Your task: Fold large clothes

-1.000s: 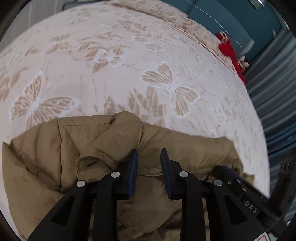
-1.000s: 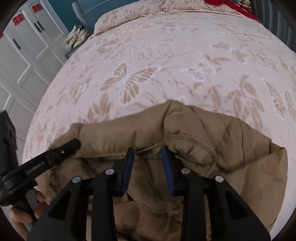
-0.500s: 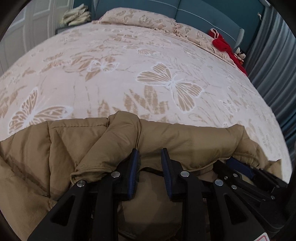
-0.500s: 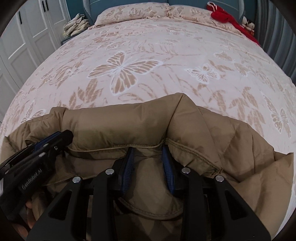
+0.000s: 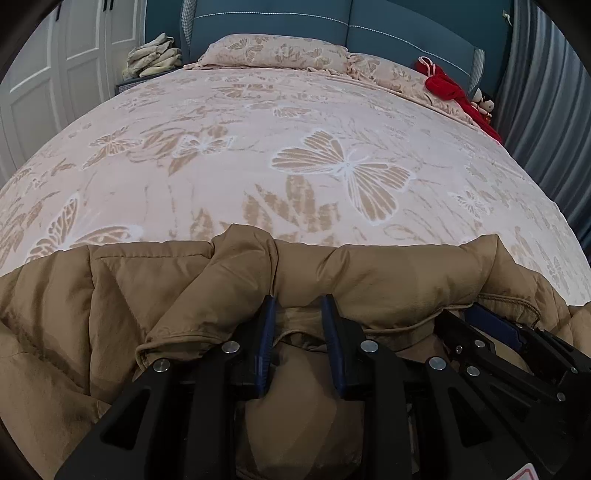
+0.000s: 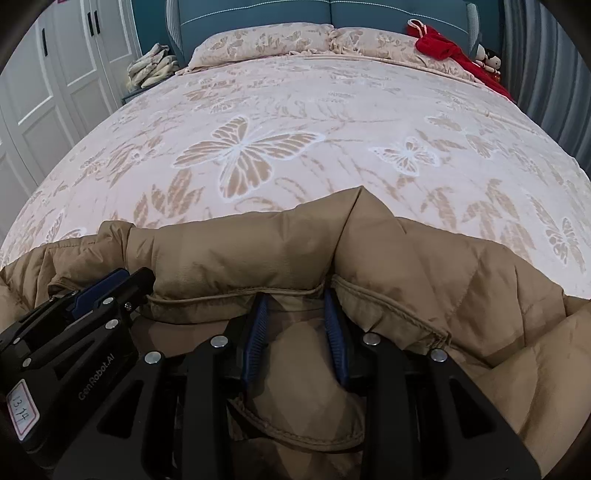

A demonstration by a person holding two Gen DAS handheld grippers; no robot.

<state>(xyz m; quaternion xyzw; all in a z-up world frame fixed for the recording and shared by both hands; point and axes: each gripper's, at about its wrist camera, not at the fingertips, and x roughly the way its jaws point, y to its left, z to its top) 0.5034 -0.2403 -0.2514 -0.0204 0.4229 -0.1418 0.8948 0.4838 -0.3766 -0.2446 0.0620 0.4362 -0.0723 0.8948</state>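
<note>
A tan quilted puffer jacket (image 5: pixel 388 280) lies bunched at the near edge of the bed; it also fills the lower right wrist view (image 6: pixel 258 251). My left gripper (image 5: pixel 298 310) is shut on a thick fold of the jacket's edge, with fabric bulging between its blue pads. My right gripper (image 6: pixel 295 306) is shut on the jacket's hemmed edge the same way. The two grippers sit side by side, close together: the right one shows at the left wrist view's lower right (image 5: pixel 491 325), the left one at the right wrist view's lower left (image 6: pixel 99 288).
The bed (image 5: pixel 295 155) has a pink butterfly-print cover and stretches ahead to pillows (image 5: pixel 273 51) and a teal headboard (image 5: pixel 280 22). A red garment (image 5: pixel 447 88) lies at the far right corner. White wardrobe doors (image 6: pixel 48 74) stand left, grey curtains (image 5: pixel 546 92) right.
Both grippers have tilted up and pulled back toward the near edge with the jacket held; the headboard and pillows have come into view. The jacket's held edge has stretched out between them.
</note>
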